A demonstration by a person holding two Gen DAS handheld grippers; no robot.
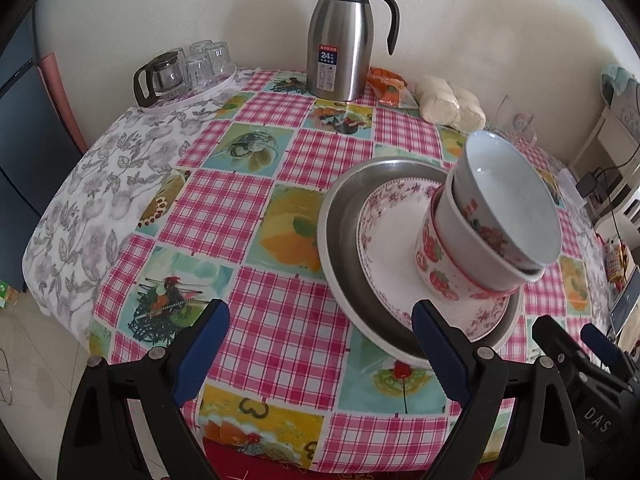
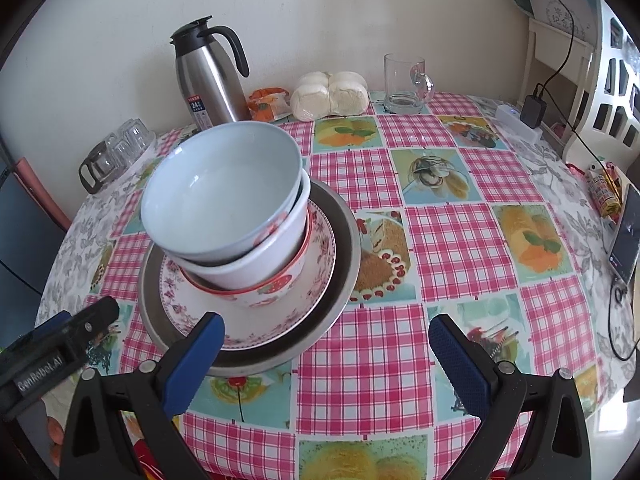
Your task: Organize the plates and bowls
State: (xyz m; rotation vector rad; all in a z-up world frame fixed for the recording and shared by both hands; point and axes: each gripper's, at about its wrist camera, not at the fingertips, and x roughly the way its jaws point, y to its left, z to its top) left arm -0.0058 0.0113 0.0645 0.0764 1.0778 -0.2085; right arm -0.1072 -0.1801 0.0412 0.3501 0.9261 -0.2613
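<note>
Hovering at the table's near edge, left gripper and right gripper both spread wide, holding nothing. Bowls nested three deep, leaning, on floral plate inside steel pan, toward near edge. Stacked as the task wants. Glazed ceramic, slick; if moved, grip pan rim, keep level.

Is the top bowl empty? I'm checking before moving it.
Empty: the top bowl shows a bare pale interior in both views, nothing inside.
</note>
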